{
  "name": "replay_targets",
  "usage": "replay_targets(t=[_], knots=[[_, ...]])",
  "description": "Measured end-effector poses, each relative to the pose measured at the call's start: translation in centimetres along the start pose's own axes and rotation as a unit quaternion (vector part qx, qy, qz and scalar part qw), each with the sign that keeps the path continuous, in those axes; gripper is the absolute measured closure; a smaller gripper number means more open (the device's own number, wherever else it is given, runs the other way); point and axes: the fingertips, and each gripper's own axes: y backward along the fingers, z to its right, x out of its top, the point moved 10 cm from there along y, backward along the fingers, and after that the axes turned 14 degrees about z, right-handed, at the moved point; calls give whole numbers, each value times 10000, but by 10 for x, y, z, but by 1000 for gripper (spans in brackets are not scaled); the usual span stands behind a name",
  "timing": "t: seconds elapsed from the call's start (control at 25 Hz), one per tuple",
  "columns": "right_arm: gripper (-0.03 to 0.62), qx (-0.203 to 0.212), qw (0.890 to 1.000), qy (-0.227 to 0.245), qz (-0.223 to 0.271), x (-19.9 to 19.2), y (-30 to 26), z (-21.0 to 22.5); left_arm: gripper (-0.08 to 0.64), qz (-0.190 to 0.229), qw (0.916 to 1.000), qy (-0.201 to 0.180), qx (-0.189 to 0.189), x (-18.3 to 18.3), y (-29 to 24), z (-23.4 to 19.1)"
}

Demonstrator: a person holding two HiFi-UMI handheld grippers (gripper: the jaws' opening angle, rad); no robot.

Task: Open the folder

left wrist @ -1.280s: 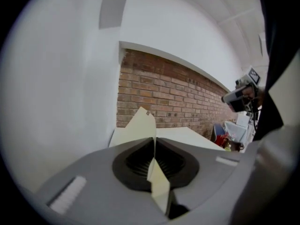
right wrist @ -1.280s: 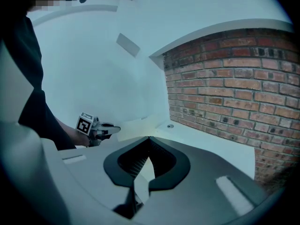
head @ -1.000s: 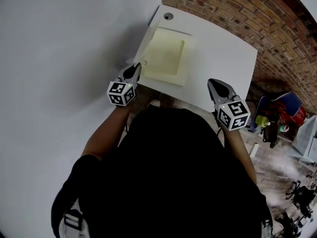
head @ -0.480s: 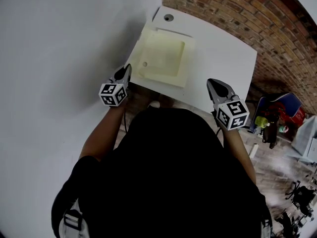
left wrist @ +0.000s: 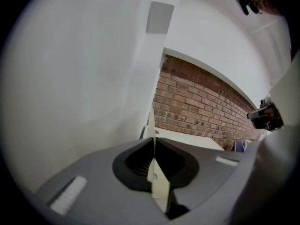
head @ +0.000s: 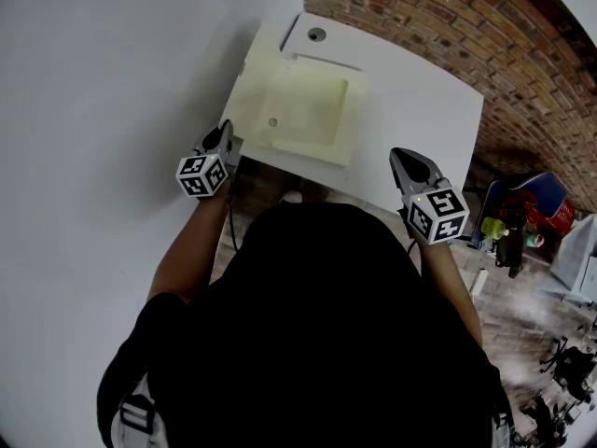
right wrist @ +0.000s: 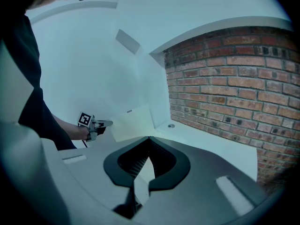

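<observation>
The folder (head: 312, 110) lies on the white table (head: 420, 110), in the corner where the plain wall (head: 112, 82) meets the brick wall (head: 448, 26). The left gripper (head: 225, 134) has its jaws clamped tight on the near edge of the front cover (head: 247, 91). Over the last second that gripper has drawn away to the left. The cover has swung up and over with it, so the inside page now shows, and I'd say the opening is well under way. The right gripper (head: 403, 160) hangs by the table's near edge, jaws together on nothing. The plain wall stands close on the left and may stop the cover lying flat. The clutter (head: 522, 215) on the floor is well apart.
</observation>
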Motion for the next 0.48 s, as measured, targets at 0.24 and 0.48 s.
replay_targets(t=[0.24, 0.48], knots=[[594, -4, 10000, 1, -32, -1, -2, -4, 554, -62, 9992, 190, 345, -5, 4, -24], [594, -56, 10000, -8, -51, -3, -4, -6, 554, -181, 9973, 329, 629, -12, 5, -50]])
